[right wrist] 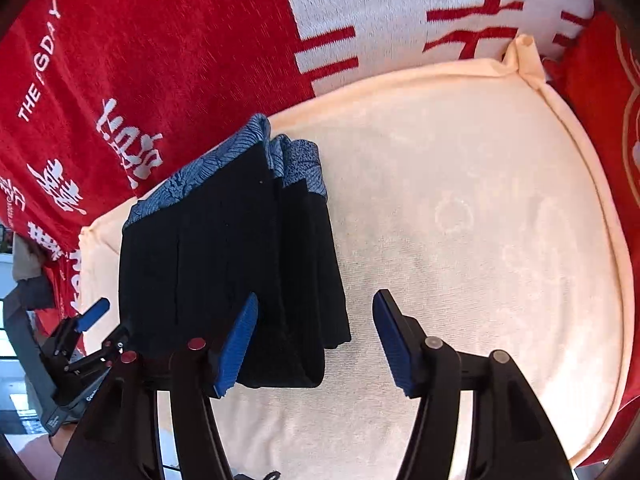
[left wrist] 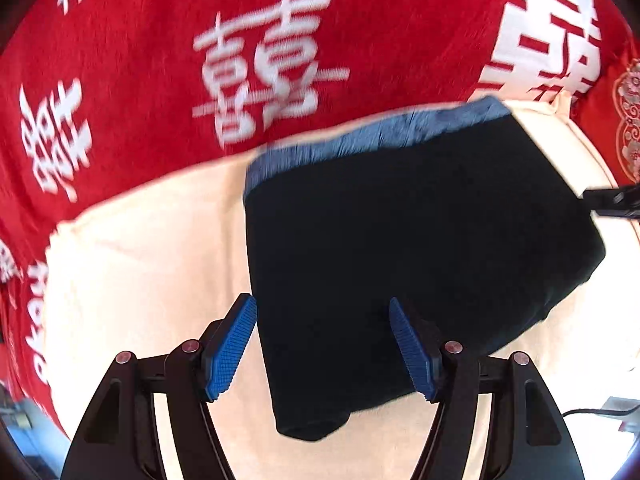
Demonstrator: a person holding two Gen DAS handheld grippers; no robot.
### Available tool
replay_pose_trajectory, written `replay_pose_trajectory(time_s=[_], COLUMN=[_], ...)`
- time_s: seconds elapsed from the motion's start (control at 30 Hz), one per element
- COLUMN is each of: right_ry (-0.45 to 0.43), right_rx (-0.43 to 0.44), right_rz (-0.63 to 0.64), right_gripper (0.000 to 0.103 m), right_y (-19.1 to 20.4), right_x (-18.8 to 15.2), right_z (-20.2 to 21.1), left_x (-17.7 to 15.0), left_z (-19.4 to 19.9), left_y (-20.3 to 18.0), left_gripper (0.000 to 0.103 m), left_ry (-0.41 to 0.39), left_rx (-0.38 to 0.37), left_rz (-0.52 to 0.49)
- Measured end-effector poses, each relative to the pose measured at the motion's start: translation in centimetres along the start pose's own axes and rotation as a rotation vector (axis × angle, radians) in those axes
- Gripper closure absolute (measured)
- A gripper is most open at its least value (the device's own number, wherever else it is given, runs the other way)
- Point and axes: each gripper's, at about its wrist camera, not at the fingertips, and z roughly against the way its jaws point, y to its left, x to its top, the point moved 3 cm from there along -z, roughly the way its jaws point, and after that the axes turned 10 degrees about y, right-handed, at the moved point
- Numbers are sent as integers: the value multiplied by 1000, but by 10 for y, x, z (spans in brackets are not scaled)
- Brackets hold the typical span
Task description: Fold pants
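The black pants point(left wrist: 400, 248) with a blue patterned waistband point(left wrist: 372, 136) lie folded into a compact stack on a cream cushion point(left wrist: 152, 248). In the right wrist view the pants point(right wrist: 224, 264) show several stacked layers, with the waistband point(right wrist: 296, 160) at the far end. My left gripper point(left wrist: 323, 344) is open and empty, its fingers astride the near edge of the pants just above them. My right gripper point(right wrist: 314, 340) is open and empty at the right edge of the stack, over the cushion point(right wrist: 460, 208). The left gripper point(right wrist: 76, 340) shows at the far left of the right wrist view.
A red blanket with white characters point(left wrist: 160, 60) covers the surface behind the cushion; it also shows in the right wrist view point(right wrist: 160, 60). A red embroidered pillow point(right wrist: 608, 100) borders the cushion on the right. A black cable point(left wrist: 592, 412) runs at the lower right.
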Motion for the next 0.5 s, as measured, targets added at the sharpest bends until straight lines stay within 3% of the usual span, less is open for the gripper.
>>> replay_pose_trajectory(time_s=[0.23,0.37,0.5], right_ry=[-60,-11,-8], right_rx=[31,23,22], right_rz=[58,104,98], right_gripper=[39,39,39], right_y=[42,66,63], right_x=[-11,-17,-12], right_z=[9,-12,-16], left_x=[-11,-10,-1], left_z=[-26,-26,-14], left_y=[7,16,31], left_gripper=[15,14,14], left_ry=[51,70,32], left_rx=[-61,-105,-90], left_rz=[27,47,73])
